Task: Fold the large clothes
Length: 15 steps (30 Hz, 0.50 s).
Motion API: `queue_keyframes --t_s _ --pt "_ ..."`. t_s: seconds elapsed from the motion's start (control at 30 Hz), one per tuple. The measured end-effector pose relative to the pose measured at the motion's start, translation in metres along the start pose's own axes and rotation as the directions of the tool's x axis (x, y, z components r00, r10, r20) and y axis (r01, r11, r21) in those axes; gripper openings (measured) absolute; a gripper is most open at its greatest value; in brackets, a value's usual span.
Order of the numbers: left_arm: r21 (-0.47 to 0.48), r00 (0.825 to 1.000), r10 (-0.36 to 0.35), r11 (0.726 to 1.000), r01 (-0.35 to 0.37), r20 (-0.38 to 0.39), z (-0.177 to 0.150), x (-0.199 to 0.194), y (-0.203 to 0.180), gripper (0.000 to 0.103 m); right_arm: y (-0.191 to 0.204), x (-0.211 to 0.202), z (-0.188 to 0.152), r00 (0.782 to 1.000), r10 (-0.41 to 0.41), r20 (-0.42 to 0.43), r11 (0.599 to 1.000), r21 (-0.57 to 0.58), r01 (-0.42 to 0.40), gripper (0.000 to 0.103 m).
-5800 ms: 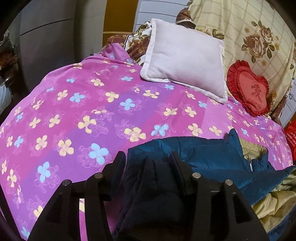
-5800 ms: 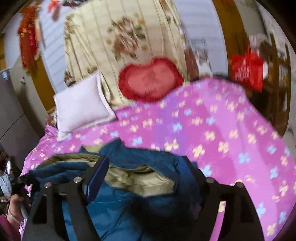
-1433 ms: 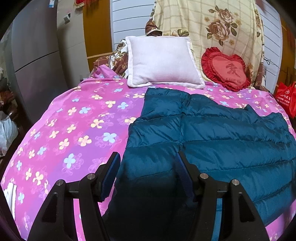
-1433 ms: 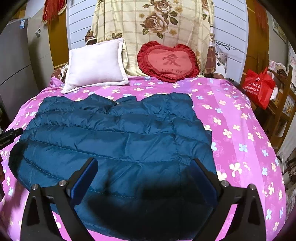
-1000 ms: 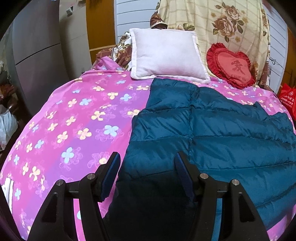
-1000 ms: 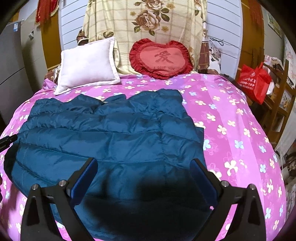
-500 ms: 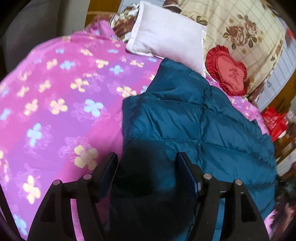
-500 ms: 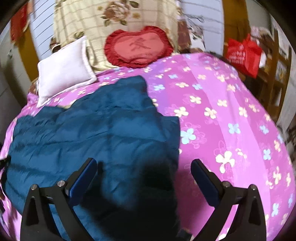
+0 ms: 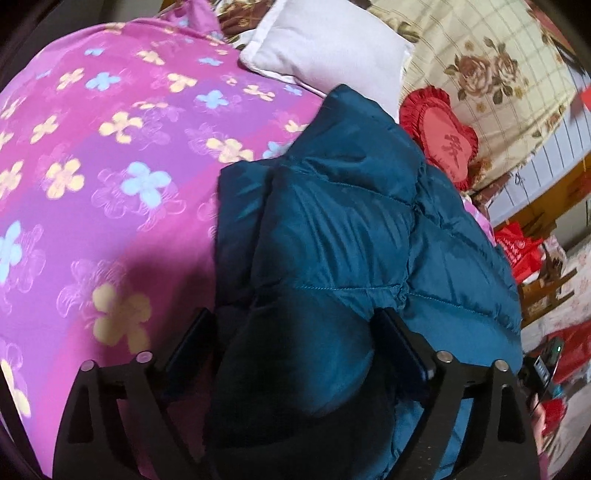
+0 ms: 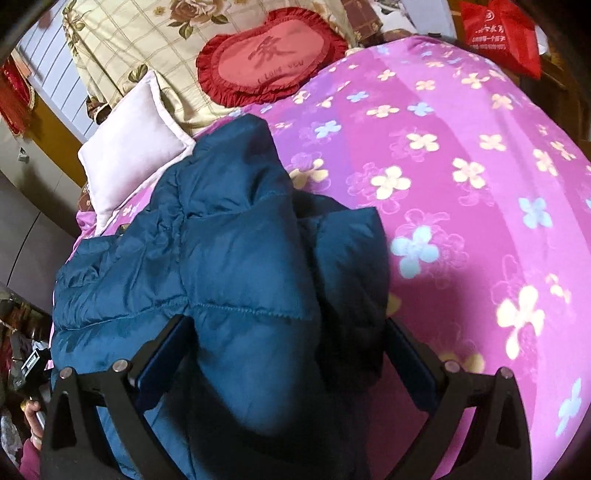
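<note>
A teal quilted down jacket lies on the pink flowered bedspread. My left gripper holds the jacket's left edge between its fingers, lifted and folded inward over the body. My right gripper holds the right edge of the jacket the same way, with a flap draped over toward the middle. Both pairs of jaws stand fairly wide around thick bunched fabric.
A white pillow and a red heart cushion lean at the head of the bed against a floral blanket. A red bag hangs at the right. Grey cabinets stand to the left.
Both grippers have lifted the jacket's side edges and swung them inward, so the flat jacket now has both sides folded up over its middle.
</note>
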<state>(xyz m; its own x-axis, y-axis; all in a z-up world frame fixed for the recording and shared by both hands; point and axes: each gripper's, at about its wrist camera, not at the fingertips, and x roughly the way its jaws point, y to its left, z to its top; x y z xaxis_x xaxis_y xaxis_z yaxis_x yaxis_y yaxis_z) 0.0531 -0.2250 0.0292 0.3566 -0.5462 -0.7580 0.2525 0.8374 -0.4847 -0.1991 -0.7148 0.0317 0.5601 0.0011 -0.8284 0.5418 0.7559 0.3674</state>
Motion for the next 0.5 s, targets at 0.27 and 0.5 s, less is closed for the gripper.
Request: queue_keyframes --t_s 0.27,0.5 --pt "0.072 0.999 0.002 0.997 0.001 -0.035 0.003 0.008 -0.013 0.084 -0.003 0.020 0.004 0.994 0.068 -0.087 0.998 0.006 -0.067 0.103" --pt "0.134 1.000 -0.010 0.991 0.011 -0.014 -0.005 0.000 -0.026 0.048 0.023 0.015 -0.004 0.995 0.078 -0.064 0.994 -0.075 -0.082 0.079"
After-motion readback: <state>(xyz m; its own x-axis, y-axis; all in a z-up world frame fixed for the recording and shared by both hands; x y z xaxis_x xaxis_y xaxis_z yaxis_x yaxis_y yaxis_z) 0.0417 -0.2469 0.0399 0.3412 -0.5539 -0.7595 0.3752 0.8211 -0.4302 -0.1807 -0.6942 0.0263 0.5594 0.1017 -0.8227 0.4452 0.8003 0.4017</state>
